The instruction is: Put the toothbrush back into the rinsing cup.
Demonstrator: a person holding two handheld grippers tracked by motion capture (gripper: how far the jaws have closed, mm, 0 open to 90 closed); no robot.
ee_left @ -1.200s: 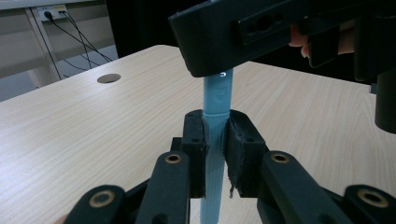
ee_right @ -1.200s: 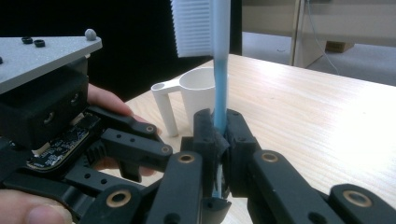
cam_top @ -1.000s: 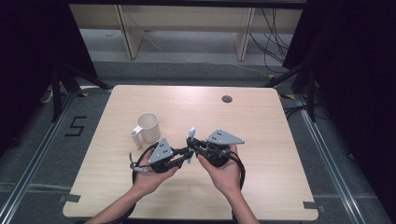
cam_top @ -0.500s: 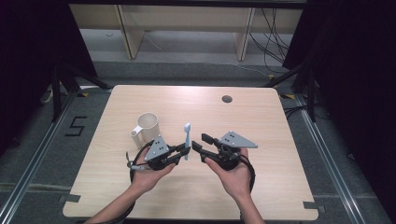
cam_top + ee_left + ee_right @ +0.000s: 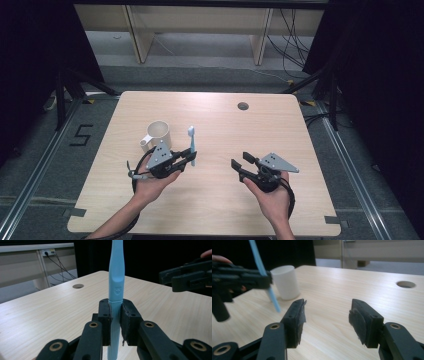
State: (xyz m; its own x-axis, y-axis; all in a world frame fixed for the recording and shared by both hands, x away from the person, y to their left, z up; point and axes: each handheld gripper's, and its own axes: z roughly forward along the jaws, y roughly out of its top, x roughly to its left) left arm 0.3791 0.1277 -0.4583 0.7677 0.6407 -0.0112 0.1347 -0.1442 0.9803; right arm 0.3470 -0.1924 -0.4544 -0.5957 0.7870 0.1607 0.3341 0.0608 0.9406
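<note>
My left claw [image 5: 191,156], left of frame centre, clamps the toothbrush [image 5: 191,145] upright by its handle. My right claw [image 5: 240,163], right of centre, has just been opening and stands wide, empty, well apart from the toothbrush.

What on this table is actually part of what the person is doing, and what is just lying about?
Part of the job:
- blue toothbrush, clamped upright in the left gripper
- right gripper, jaws just opened, nothing between them
- white mug, standing just behind the toothbrush, probably where it goes

Just there:
- round hole in the table, far side
- shelving beyond the table
</note>
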